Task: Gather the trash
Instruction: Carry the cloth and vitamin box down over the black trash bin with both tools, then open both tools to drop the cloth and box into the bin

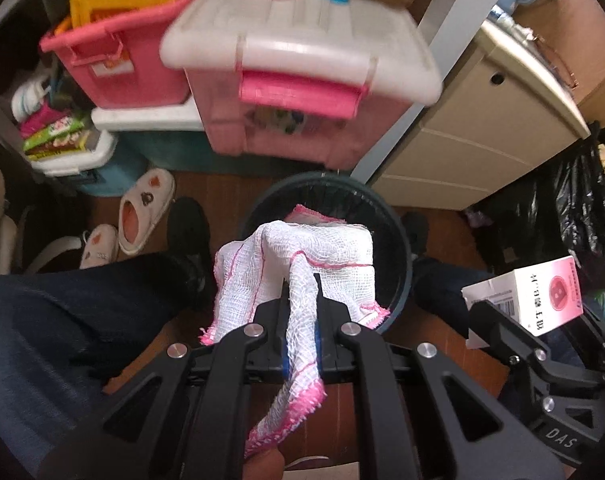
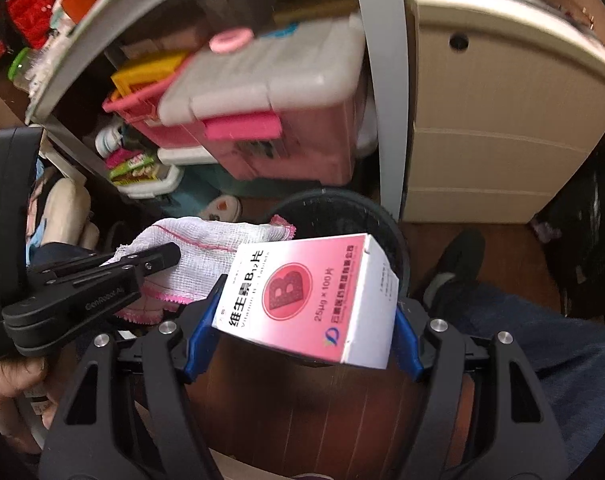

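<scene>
My left gripper (image 1: 302, 292) is shut on a white gauze cloth with pink edging (image 1: 298, 252), which hangs over the near rim of a round dark bin (image 1: 398, 240) on the floor. My right gripper (image 2: 308, 312) is shut on a pink and white medicine box (image 2: 314, 300), its blue pads against the box's two ends, just above the bin (image 2: 378, 216). The box (image 1: 542, 300) also shows at the right edge of the left wrist view. In the right wrist view the cloth (image 2: 206, 248) and the left gripper (image 2: 162, 256) are at the left.
The bin stands between a person's dark-trousered legs (image 1: 62, 320) and black shoes (image 1: 188, 236). Behind it are pink storage boxes (image 1: 302, 92), a beige drawer unit (image 1: 482, 128) and a grey desk leg (image 2: 386, 120). Slippers (image 1: 142, 208) lie left, a black rubbish bag (image 1: 574, 216) right.
</scene>
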{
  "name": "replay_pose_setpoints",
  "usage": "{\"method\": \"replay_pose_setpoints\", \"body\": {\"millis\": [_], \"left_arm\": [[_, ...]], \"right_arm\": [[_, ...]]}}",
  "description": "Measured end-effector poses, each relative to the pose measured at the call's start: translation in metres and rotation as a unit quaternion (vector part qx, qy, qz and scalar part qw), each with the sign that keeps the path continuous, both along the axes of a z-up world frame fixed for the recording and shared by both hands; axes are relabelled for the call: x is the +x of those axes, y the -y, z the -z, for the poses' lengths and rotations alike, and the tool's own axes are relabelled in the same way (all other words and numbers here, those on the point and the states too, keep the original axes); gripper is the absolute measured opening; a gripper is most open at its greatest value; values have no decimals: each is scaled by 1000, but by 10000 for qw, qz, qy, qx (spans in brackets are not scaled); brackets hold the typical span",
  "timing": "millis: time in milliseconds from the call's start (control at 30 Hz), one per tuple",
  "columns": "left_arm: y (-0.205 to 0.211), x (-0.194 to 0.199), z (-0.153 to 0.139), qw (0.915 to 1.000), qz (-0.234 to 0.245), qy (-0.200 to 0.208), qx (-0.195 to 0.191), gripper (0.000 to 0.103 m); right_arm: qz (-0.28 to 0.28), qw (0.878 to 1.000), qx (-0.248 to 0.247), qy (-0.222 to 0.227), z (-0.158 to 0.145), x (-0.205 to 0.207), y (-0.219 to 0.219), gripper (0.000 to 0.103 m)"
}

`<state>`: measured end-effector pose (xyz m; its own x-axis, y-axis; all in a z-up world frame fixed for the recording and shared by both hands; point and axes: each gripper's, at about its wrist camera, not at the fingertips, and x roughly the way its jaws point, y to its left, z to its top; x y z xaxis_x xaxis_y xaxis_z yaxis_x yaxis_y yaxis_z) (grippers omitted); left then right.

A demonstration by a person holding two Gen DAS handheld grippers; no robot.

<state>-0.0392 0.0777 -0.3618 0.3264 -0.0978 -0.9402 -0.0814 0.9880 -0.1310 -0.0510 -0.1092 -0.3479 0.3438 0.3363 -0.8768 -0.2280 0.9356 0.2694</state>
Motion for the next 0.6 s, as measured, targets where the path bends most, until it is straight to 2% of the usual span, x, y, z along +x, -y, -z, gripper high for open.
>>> {"method": "replay_pose_setpoints", "body": {"millis": [200, 600], "left_arm": [[-1, 16, 42, 9994, 31, -337, -55, 8], [-1, 46, 96, 9970, 107, -755, -150, 8]], "right_arm": [[11, 9991, 13, -423, 40, 16, -9, 71], [-44, 9942, -112, -1070, 106, 47, -20, 71]]}}
